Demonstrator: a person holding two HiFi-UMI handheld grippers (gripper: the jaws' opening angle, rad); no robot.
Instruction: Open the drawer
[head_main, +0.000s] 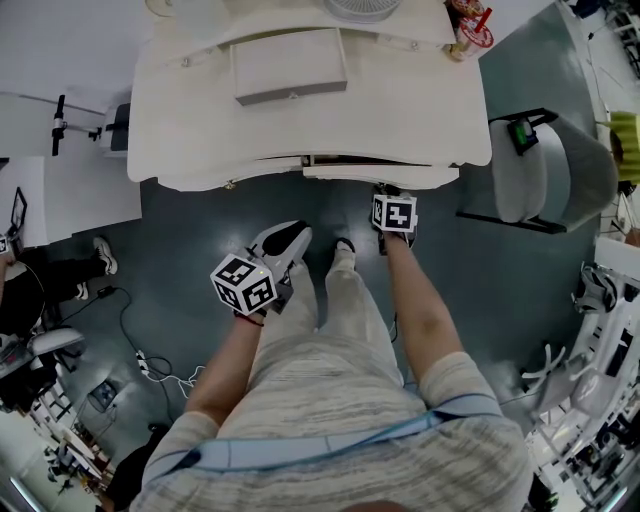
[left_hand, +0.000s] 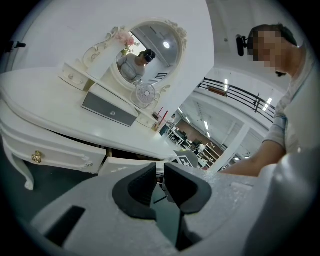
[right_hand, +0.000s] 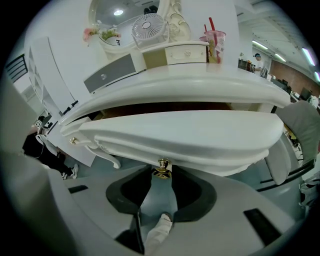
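Drawer (right_hand: 200, 137) at 12 o'clock under counter (right_hand: 200, 80). R tool (right_hand: 161, 175) pinching its gold knob (right_hand: 162, 165); L tool (left_hand: 159, 182) a bit open, empty. Prob. heavy, stiff; knob small, slippery, best hold there.

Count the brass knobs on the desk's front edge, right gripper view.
2 knobs: one between the jaws of the right gripper, one far left. More may be hidden.

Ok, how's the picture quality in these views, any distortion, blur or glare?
Head view: sharp, evenly lit, edges bent. Left gripper view: fisheye, black corners, table bowed, a light glaring in the mirror. Right gripper view: same fisheye bows the drawer; knob sharp.
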